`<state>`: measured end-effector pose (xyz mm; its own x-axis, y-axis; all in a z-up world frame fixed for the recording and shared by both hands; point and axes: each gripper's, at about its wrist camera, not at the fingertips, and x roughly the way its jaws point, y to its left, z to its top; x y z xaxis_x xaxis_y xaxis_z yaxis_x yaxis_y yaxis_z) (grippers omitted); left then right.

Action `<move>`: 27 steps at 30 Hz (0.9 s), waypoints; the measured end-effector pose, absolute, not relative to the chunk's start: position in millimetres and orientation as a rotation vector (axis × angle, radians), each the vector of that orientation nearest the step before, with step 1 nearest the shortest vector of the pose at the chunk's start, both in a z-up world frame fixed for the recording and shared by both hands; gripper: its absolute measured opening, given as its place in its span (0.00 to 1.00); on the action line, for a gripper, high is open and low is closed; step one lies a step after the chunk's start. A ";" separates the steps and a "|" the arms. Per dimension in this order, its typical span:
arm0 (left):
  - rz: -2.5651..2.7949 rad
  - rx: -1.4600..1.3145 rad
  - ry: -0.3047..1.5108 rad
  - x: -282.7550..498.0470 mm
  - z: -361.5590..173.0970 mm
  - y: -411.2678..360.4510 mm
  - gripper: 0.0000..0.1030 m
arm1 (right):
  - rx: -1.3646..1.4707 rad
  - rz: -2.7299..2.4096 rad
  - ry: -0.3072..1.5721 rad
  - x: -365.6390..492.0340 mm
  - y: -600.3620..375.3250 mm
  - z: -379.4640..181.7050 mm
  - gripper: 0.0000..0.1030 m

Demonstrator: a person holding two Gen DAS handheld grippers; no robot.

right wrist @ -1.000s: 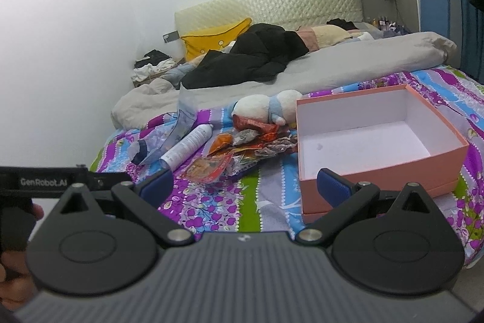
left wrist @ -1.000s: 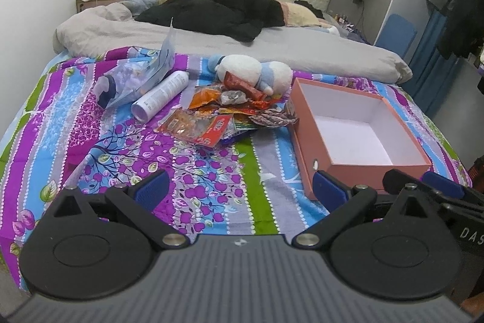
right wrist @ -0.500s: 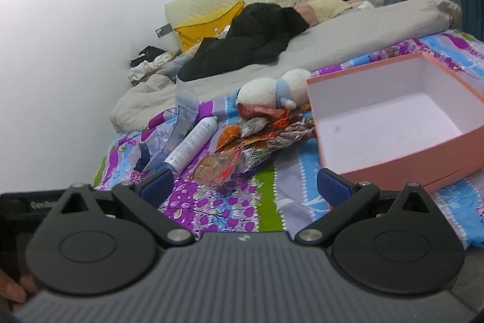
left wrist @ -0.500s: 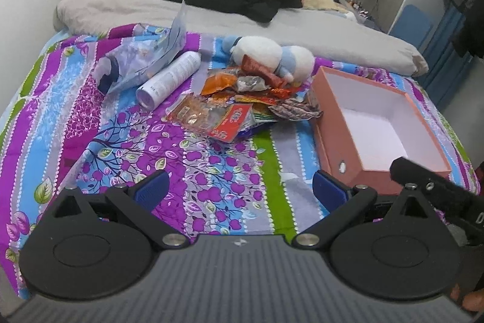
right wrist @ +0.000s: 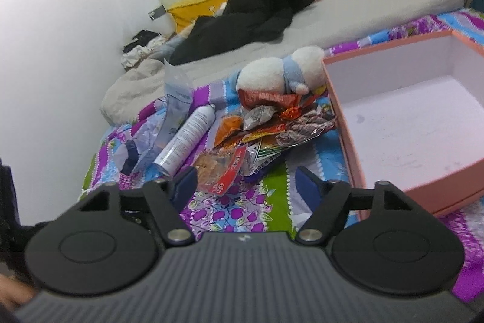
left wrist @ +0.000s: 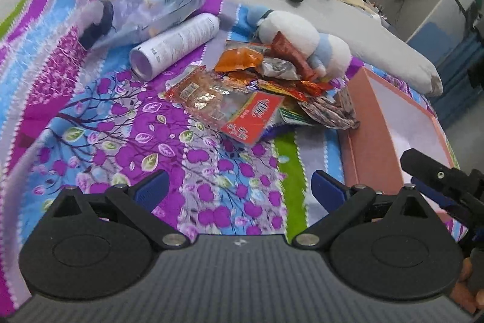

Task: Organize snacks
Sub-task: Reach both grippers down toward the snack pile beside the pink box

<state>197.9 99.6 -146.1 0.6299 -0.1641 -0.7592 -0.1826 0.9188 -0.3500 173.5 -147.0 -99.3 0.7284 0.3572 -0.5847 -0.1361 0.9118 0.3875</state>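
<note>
Hovering over the bedspread, left gripper (left wrist: 239, 188) wide open, empty | right gripper (right wrist: 246, 185) closing on nothing | snack packets (left wrist: 257, 90) heaped just ahead | pink box (right wrist: 423, 123) right of both

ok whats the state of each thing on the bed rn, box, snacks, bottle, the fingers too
pink box: open, empty
snack packets: piled loose on the bedspread, none boxed
white bottle: lying on its side
plush toy: lying behind the pile
left gripper: fingers open, empty
right gripper: fingers closing, nothing between them
</note>
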 end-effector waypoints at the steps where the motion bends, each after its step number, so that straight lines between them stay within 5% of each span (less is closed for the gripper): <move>1: 0.013 -0.431 0.899 205.0 -153.3 102.2 0.97 | 0.336 0.273 0.717 179.9 -146.1 -103.8 0.64; 4: 0.084 -0.457 0.913 223.2 -171.2 110.2 0.95 | 0.367 0.262 0.770 205.4 -140.2 -118.5 0.57; 11: 0.042 -0.579 0.901 255.6 -207.4 121.1 0.92 | 0.418 0.217 0.803 246.2 -129.3 -138.4 0.56; 27: -0.039 -0.924 0.929 297.9 -273.1 128.6 0.58 | 0.505 -0.009 0.792 303.1 -147.3 -184.0 0.48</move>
<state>297.9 128.6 -273.1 0.6262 -0.4000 -0.6693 -0.3422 0.6303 -0.6969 303.1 -147.3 -184.0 0.7088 0.1783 -0.6825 0.1931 0.8815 0.4309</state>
